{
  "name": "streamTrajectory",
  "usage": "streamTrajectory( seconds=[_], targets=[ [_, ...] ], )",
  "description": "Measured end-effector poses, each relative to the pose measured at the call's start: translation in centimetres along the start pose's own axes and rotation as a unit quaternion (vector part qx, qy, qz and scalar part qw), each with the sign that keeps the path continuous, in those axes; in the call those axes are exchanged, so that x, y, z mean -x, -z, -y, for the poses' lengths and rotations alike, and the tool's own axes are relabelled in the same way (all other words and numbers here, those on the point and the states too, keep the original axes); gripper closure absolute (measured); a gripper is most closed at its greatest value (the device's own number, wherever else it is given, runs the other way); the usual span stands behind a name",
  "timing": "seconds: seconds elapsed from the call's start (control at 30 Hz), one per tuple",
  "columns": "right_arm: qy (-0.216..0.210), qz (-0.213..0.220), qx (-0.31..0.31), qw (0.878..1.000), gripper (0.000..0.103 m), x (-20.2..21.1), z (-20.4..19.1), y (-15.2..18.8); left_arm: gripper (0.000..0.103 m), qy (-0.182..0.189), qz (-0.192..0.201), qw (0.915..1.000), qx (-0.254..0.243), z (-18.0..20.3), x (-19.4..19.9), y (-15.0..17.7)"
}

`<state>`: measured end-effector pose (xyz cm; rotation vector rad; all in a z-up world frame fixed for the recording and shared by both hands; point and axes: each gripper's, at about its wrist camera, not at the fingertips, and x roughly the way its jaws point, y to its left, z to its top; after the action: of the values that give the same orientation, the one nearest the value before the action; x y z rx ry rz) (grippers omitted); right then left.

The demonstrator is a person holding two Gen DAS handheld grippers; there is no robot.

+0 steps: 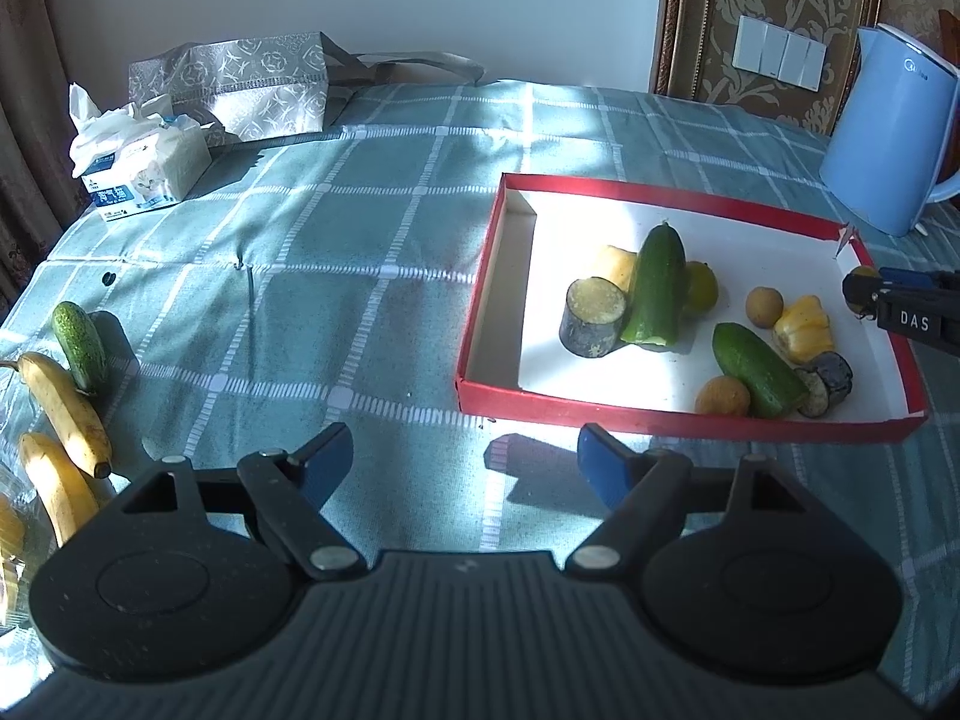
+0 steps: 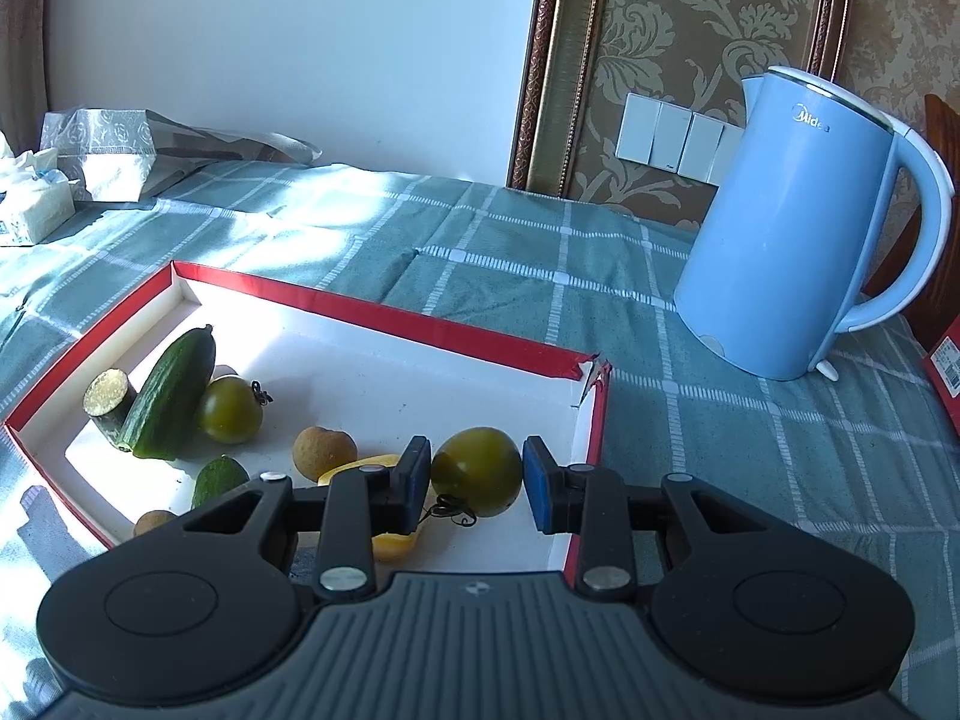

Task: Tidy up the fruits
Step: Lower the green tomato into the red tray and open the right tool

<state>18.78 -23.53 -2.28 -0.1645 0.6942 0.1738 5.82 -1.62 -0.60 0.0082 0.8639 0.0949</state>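
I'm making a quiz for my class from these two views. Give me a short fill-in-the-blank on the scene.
1. The right gripper is shut on a green ____.
2. The red tray sits on a checked ____.
3. Two ____ lie on the cloth at the left, beside a small cucumber.
4. The kettle is ____ in colour.

Missing: tomato; tablecloth; bananas; blue
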Motion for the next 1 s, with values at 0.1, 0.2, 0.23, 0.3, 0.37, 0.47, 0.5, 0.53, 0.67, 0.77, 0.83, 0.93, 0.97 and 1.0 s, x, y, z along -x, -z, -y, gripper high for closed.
streamTrajectory(
  seconds=[0.1,0.2,0.23,0.3,0.37,0.47,0.5,0.53,0.67,0.77,0.83,0.93,0.97,1.0],
  targets=[
    [-0.001,-0.002,-0.001,1.0,0.07,0.0,0.0,0.1,0.023,0.002,-0.001,1.0,0.0,0.1,0.0,0.0],
    [-0.002,-0.002,0.0,1.0,0.07,0.0,0.1,0.1,0.022,0.002,0.0,1.0,-0.001,0.1,0.0,0.0],
    [-0.002,-0.002,0.0,1.0,0.07,0.0,0.1,0.1,0.022,0.001,-0.001,1.0,-0.001,0.2,0.0,0.0],
    [0.0,0.0,0.002,1.0,0.07,0.0,0.1,0.1,0.022,0.002,-0.002,1.0,-0.001,0.2,0.0,0.0],
    [-0.001,-0.004,0.0,1.0,0.07,-0.1,0.1,0.2,0.022,0.003,-0.004,1.0,-0.001,0.3,-0.1,0.0],
    [0.002,-0.004,0.002,1.0,0.07,-0.1,0.1,0.4,0.021,0.005,-0.002,1.0,-0.003,0.4,-0.1,0.0],
    [0.001,-0.005,0.001,1.0,0.07,-0.1,0.2,0.4,0.021,0.006,-0.003,1.0,-0.004,0.5,-0.1,-0.1],
    [0.001,-0.005,0.0,1.0,0.07,0.0,0.2,0.4,0.021,0.007,-0.003,1.0,-0.005,0.6,-0.2,-0.1],
    [0.003,-0.006,-0.003,1.0,0.07,0.0,0.5,0.5,0.021,0.01,-0.002,0.9999,-0.008,0.8,-0.2,-0.2],
    [0.001,-0.013,-0.005,1.0,0.07,-0.4,0.5,0.7,0.02,0.012,-0.002,0.9999,-0.01,1.0,-0.3,-0.3],
    [-0.001,-0.02,0.005,1.0,0.07,-0.9,0.1,0.8,0.02,0.013,-0.002,0.9998,-0.011,1.2,-0.3,-0.3],
    [-0.002,-0.032,0.007,0.999,0.07,-1.5,-0.3,1.1,0.019,0.015,0.0,0.9998,-0.016,1.4,-0.1,-0.3],
    [0.0,-0.031,0.007,0.999,0.07,-1.5,-0.4,1.1,0.019,0.014,0.0,0.9997,-0.018,1.5,-0.1,-0.3],
    [0.0,-0.031,0.007,0.999,0.07,-1.5,-0.4,1.2,0.019,0.014,0.0,0.9997,-0.018,1.5,-0.1,-0.3]
  ],
)
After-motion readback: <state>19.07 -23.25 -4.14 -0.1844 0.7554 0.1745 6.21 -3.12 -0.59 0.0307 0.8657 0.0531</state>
